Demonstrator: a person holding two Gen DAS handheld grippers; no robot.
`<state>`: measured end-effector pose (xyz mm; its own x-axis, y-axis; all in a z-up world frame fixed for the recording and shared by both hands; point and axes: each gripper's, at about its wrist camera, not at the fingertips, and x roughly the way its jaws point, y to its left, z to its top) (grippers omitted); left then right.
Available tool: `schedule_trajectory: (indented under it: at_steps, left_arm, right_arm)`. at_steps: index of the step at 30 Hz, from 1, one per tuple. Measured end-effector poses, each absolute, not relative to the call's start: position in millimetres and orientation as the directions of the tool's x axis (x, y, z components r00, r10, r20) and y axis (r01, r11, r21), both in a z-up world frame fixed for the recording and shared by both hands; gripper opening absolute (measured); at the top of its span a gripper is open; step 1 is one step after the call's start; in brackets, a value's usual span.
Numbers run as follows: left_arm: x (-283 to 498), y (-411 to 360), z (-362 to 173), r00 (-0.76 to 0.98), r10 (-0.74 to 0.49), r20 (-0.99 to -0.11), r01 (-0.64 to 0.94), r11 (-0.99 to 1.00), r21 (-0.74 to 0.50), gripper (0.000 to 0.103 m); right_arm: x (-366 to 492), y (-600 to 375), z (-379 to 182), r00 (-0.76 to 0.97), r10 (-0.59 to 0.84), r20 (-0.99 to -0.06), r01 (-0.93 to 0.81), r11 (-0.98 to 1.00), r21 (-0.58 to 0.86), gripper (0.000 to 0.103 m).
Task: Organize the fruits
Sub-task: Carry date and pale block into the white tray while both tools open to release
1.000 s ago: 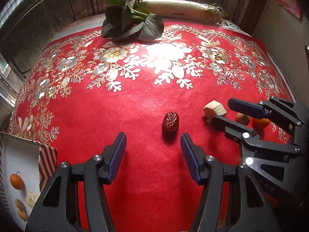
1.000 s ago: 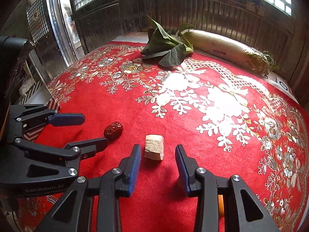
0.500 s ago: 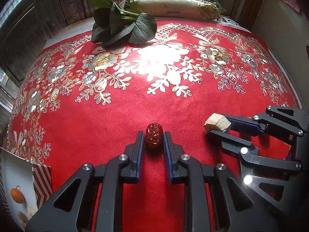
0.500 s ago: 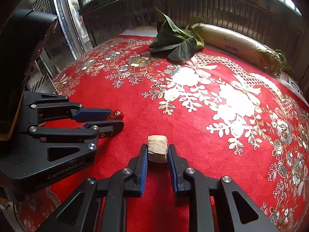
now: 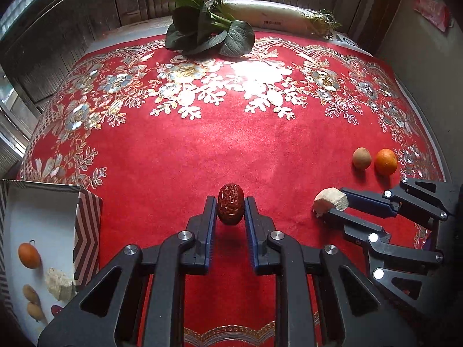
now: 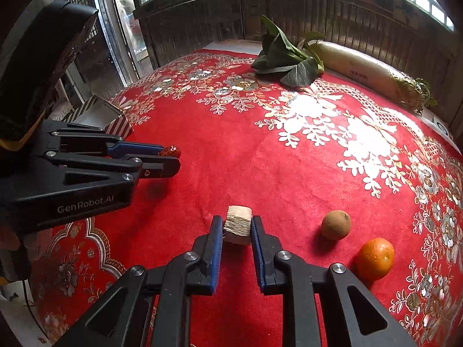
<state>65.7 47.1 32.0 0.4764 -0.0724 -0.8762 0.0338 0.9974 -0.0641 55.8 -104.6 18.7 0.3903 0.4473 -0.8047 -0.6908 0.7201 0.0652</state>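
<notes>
My left gripper (image 5: 230,206) is shut on a wrinkled red date (image 5: 230,207) and holds it above the red cloth. My right gripper (image 6: 237,227) is shut on a pale fibrous chunk (image 6: 238,225), lifted off the cloth; that chunk also shows in the left wrist view (image 5: 330,201). A brown round fruit (image 6: 335,224) and an orange (image 6: 374,258) lie on the cloth to the right. At the left edge stands a striped box (image 5: 86,231) holding an orange fruit (image 5: 28,255), a pale chunk (image 5: 59,284) and small yellow fruits (image 5: 31,295).
Leafy greens (image 5: 208,36) and a long white radish (image 5: 277,18) lie at the far edge of the red embroidered tablecloth (image 5: 231,144). Dark wooden panels stand behind the table. A wall is at the right.
Both grippers closed on their items, the left on the date and the right on the pale chunk, then lifted and drew back. The brown fruit and orange came into view.
</notes>
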Motion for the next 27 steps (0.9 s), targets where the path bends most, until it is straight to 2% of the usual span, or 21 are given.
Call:
schedule_trajectory:
  at_steps: [7, 8, 9, 10, 14, 16, 18, 27]
  left_arm:
    - [42.7, 53.3, 41.2, 0.497, -0.077, -0.864, 0.038, 0.997, -0.067, 0.018]
    - [40.2, 53.5, 42.6, 0.5, -0.076, -0.863, 0.04, 0.997, -0.064, 0.018]
    - [37.6, 53.7, 44.2, 0.504, -0.076, -0.86, 0.041, 0.997, -0.064, 0.018]
    - [35.0, 54.0, 46.1, 0.508, -0.077, -0.858, 0.042, 0.997, -0.065, 0.018]
    - [25.8, 55.5, 52.3, 0.522, -0.075, -0.85, 0.042, 0.997, -0.062, 0.018]
    - [21.5, 56.3, 54.2, 0.523, -0.075, -0.849, 0.042, 0.997, -0.062, 0.018]
    - [15.5, 58.8, 56.2, 0.529, -0.074, -0.845, 0.042, 0.997, -0.062, 0.018]
    - [-22.5, 81.5, 67.2, 0.561, -0.069, -0.825, 0.019, 0.997, -0.071, 0.018]
  right_arm:
    - [27.8, -110.8, 8.5, 0.382, 0.425, -0.821, -0.69, 0.722, 0.052, 0.021]
    - [27.4, -112.1, 9.4, 0.382, 0.428, -0.819, -0.685, 0.726, 0.06, 0.023]
    - [27.8, -113.0, 10.2, 0.388, 0.427, -0.817, -0.679, 0.732, 0.061, 0.033]
    - [28.8, -113.0, 10.0, 0.392, 0.424, -0.816, -0.673, 0.738, 0.06, 0.036]
    - [35.3, -106.5, 9.8, 0.384, 0.446, -0.808, -0.672, 0.735, 0.087, 0.036]
    - [38.7, -103.7, 7.8, 0.384, 0.451, -0.805, -0.669, 0.737, 0.094, 0.025]
    - [38.8, -104.8, 7.5, 0.39, 0.446, -0.806, -0.666, 0.741, 0.088, 0.021]
    - [8.8, -94.1, 26.6, 0.385, 0.499, -0.776, -0.699, 0.707, 0.109, 0.02]
